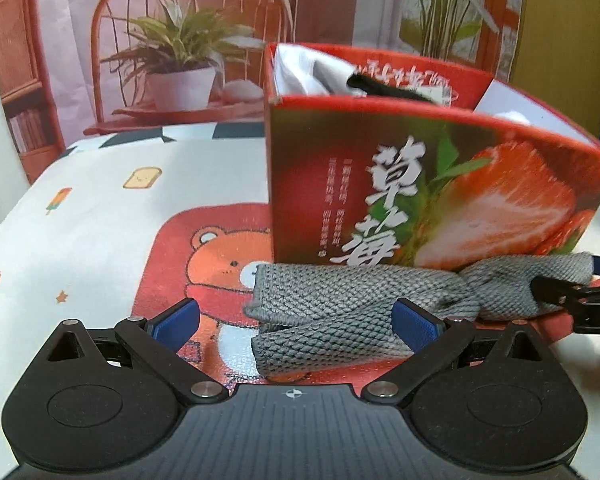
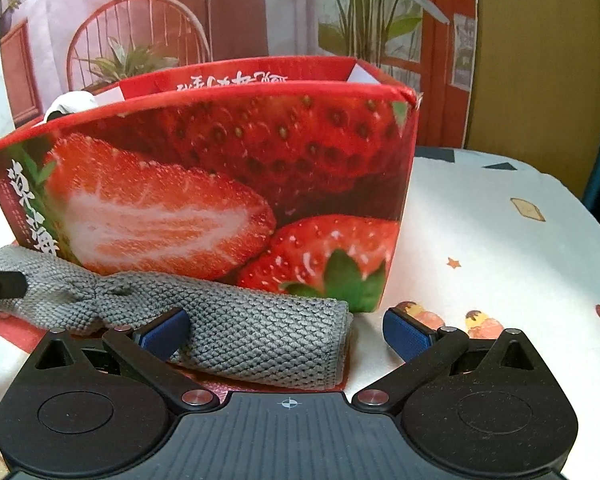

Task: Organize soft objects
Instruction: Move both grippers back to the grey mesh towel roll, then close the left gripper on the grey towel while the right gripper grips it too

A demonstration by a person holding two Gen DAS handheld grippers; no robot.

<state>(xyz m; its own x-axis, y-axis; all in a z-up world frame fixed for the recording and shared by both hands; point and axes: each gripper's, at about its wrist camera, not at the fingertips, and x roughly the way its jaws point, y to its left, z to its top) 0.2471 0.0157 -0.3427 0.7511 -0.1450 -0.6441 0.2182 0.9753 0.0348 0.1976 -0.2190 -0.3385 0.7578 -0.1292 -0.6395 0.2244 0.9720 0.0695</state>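
A grey knitted cloth, folded and twisted in the middle, lies on the table right in front of a red strawberry-print box. My left gripper is open, with the cloth's left end between its blue pads. My right gripper is open too, and the grey cloth's right end lies between its pads. The box holds white fabric and a black piece. One black finger of the right gripper touches the cloth's far end.
The tablecloth is white with a bear print and small food drawings. Behind the table hangs a printed backdrop with a chair and potted plants. To the right of the box lies bare tablecloth.
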